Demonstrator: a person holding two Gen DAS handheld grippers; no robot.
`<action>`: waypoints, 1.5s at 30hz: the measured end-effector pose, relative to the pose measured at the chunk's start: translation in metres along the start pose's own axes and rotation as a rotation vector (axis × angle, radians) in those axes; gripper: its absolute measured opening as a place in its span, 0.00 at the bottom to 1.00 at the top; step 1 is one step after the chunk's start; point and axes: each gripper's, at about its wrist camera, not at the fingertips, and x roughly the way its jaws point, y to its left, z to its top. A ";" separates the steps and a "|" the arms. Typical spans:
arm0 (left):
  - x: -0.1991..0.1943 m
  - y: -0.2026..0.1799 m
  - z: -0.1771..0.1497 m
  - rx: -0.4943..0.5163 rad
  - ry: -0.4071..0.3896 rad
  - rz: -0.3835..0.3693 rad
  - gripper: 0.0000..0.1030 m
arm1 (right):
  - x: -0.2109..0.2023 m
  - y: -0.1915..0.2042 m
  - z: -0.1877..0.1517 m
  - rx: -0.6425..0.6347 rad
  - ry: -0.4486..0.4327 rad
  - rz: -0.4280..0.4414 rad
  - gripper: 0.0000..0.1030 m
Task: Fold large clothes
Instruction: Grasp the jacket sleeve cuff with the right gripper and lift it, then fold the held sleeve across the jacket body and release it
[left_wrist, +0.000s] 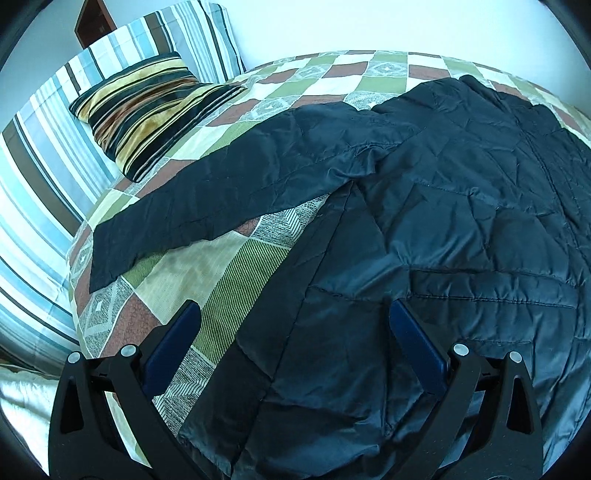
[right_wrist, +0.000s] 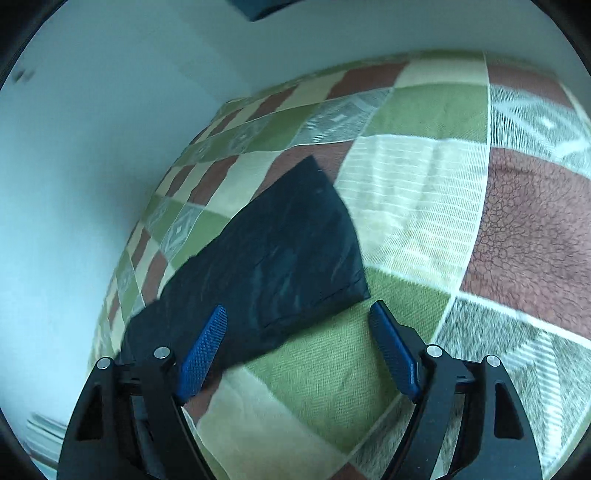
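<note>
Your left gripper (left_wrist: 291, 310) and right gripper (right_wrist: 297, 314) both stand with jaws wide, holding nothing. The dark jacket (left_wrist: 424, 221) lies flat on the bed (left_wrist: 177, 266). Judged step: reaching for the sleeves. Next, close on the sleeve end (right_wrist: 295, 236), which only the right view shows; the pillow (left_wrist: 144, 110) appears only in the left.

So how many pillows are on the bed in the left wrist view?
2: a dark gold-striped velvet pillow lying on the patchwork bedspread, and a blue-and-brown striped pillow behind it against the wall. Others may be out of frame.

Jacket (left_wrist: 443, 221) hem cut off below.
</note>
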 end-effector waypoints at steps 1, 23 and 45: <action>0.000 -0.001 0.000 0.004 0.001 0.006 0.98 | 0.002 -0.004 0.002 0.031 -0.005 0.014 0.76; 0.012 -0.006 -0.004 0.006 0.001 0.013 0.98 | -0.013 0.061 0.015 -0.110 -0.105 0.063 0.12; 0.022 0.004 -0.011 -0.062 0.007 -0.087 0.98 | -0.021 0.344 -0.189 -0.678 0.056 0.382 0.11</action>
